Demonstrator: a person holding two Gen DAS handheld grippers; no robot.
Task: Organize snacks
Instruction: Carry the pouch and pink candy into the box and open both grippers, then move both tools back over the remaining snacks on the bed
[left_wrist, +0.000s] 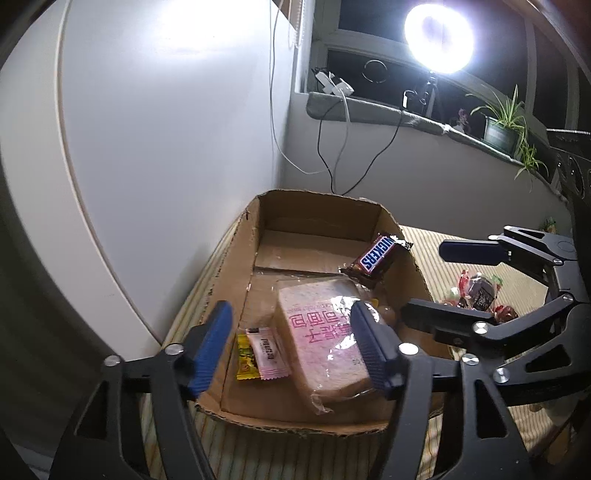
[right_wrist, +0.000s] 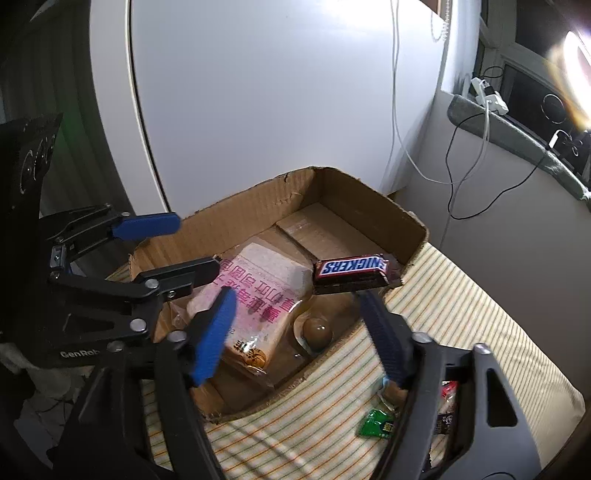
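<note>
My left tongs (left_wrist: 291, 347) and my right tongs (right_wrist: 295, 332) both stand wide and empty over the shallow brown cardboard box (left_wrist: 413, 266), where the snacks are being gathered. The brown Snickers bar (right_wrist: 352, 273) sits tilted at the box's right wall, seemingly propped against it or not yet settled. Inside lie a clear-wrapped slice of white bread with pink lettering (left_wrist: 325, 332), a small pink-and-white sachet (left_wrist: 269, 350) overlapping a yellow one (left_wrist: 245, 360) at the near left, and a round brown sweet in clear wrap (right_wrist: 316, 330) near the right wall. I judge this the release of one item, with sorting only partly done: a small green packet (right_wrist: 376, 424) and a cluster of red and dark wrapped sweets (left_wrist: 480, 291) wait outside, to the right on the striped cream cloth (right_wrist: 461, 314). Next, my right tongs must swing right and close on one of those. The box rests on that cloth, whether over a bed or a desk I cannot tell, against a white panel (left_wrist: 166, 129), with a ring lamp (left_wrist: 437, 37) and a potted plant (left_wrist: 502, 129) on the far windowsill.
</note>
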